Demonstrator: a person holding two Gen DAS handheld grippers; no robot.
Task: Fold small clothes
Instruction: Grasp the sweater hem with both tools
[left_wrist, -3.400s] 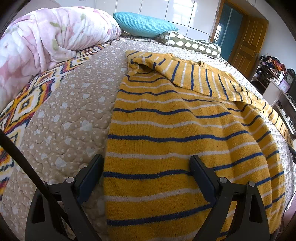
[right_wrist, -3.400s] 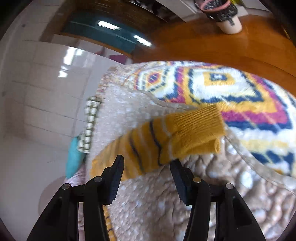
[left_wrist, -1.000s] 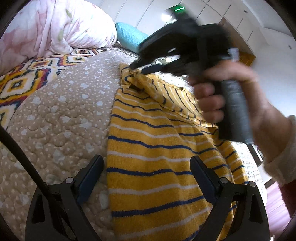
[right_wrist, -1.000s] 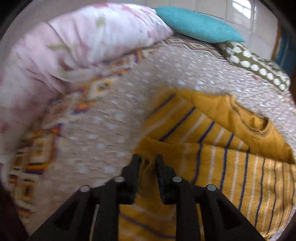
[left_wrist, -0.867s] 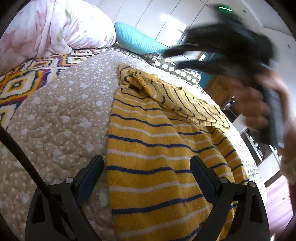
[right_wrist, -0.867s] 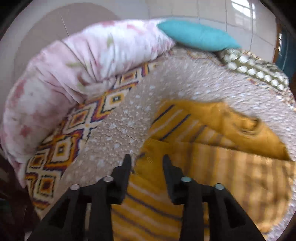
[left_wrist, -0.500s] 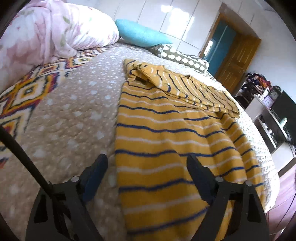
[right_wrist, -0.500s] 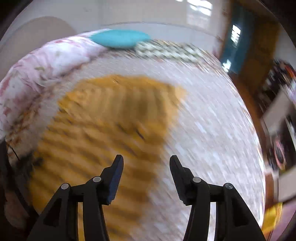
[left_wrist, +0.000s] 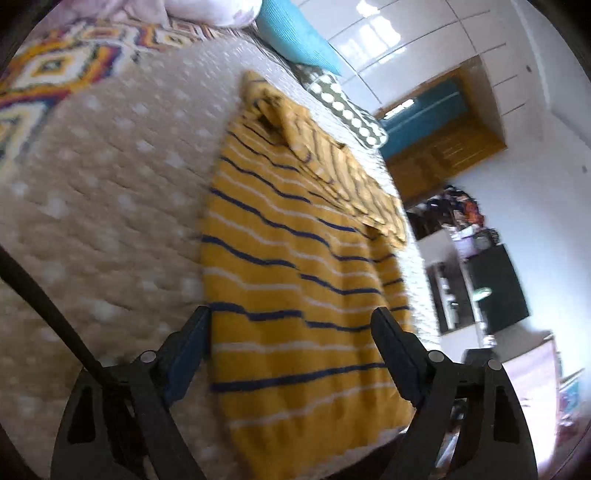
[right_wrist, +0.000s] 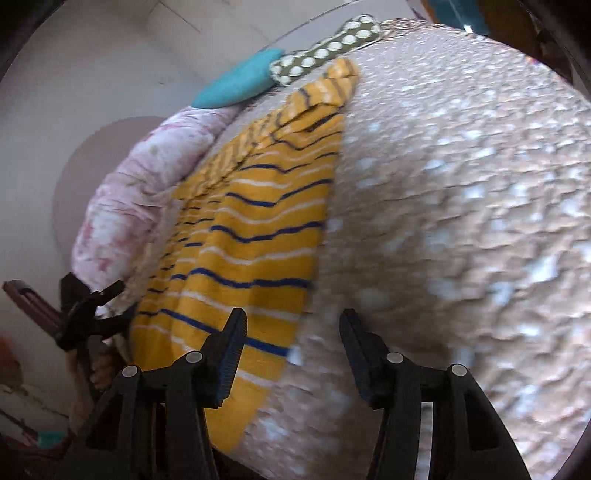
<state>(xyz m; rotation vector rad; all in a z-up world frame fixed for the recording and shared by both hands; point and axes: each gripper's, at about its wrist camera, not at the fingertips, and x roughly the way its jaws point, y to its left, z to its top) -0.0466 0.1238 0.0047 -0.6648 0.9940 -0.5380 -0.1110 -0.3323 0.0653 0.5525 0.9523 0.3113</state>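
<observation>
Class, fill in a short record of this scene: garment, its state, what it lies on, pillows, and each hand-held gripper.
garment: yellow striped sweater
state: flat, sleeves folded across the top
surface: dotted beige quilt
pillows: teal, green dotted
left hand-held gripper: open over the hem, holding nothing
right hand-held gripper: jaws just opened, empty, at the sweater's edge

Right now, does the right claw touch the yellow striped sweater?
Cannot tell. In the right wrist view the right claw stands open over the sweater's near corner, but blur hides any gap or contact there.
</observation>
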